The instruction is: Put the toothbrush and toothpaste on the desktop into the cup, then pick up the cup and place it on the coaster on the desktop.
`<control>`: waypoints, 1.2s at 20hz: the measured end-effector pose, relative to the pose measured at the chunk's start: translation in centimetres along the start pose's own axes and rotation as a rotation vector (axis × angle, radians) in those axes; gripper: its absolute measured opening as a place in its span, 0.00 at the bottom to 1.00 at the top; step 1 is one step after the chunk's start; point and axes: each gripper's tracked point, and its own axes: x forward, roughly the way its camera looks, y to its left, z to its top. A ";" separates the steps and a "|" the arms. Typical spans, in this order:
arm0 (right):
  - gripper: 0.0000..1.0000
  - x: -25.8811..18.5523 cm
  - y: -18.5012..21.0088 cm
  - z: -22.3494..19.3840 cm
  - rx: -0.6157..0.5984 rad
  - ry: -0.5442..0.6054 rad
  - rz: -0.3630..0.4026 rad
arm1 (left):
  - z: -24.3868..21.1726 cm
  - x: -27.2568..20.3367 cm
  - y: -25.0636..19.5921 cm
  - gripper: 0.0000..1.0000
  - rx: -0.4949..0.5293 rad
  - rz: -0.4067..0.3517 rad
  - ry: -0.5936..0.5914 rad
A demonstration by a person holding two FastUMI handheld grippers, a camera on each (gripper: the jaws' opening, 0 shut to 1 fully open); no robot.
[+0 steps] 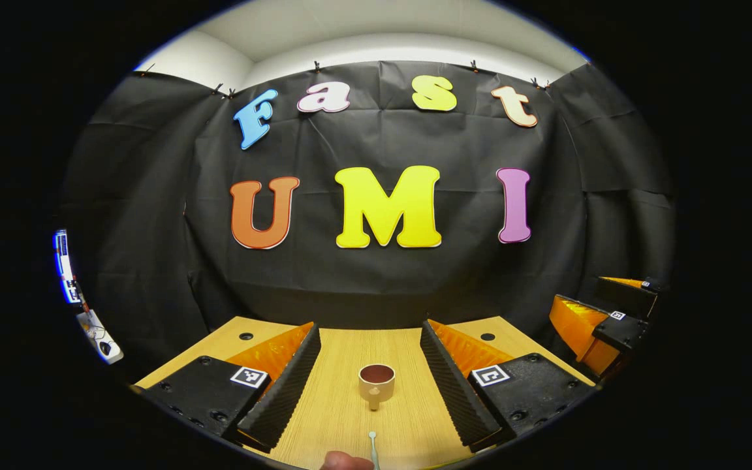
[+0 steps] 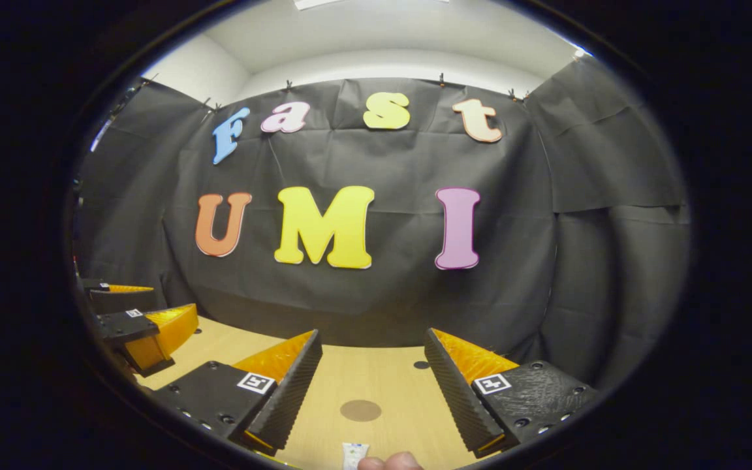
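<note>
In the left gripper view, the left gripper [image 1: 369, 365] hangs over the wooden desktop [image 1: 408, 418] with its jaws spread wide, grasping nothing. The cup [image 1: 376, 384] stands between the fingers, touching neither, with the toothbrush [image 1: 373, 447] just before it. In the right gripper view, the right gripper [image 2: 366, 372] is likewise released above the coaster [image 2: 360, 410], with the toothpaste [image 2: 354, 455] at the bottom edge.

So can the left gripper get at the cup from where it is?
Probably yes: the left gripper stands open, the cup sits upright between its fingers on bare desktop, nothing between them.
</note>
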 end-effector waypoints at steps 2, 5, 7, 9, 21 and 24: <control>0.95 0.2 -0.3 -0.7 0.003 0.017 -0.003 | -0.9 0.0 0.2 0.98 0.000 0.001 0.020; 0.95 0.3 -0.6 -2.1 0.005 0.046 -0.001 | -2.8 0.0 -0.1 0.98 -0.002 -0.006 0.057; 0.95 0.6 -1.0 -3.9 -0.004 0.084 -0.005 | -4.5 -0.3 -0.2 0.98 -0.009 -0.016 0.097; 0.95 0.7 -1.3 -6.0 -0.008 0.128 -0.007 | -7.0 -0.9 -0.5 0.98 -0.019 -0.020 0.153; 0.97 -0.9 -2.6 -18.3 -0.079 0.353 -0.014 | -23.5 -3.2 -1.3 0.98 -0.059 -0.024 0.460; 0.97 -1.8 -2.6 -19.6 -0.090 0.379 -0.002 | -26.9 -2.1 -0.7 0.98 -0.059 -0.003 0.505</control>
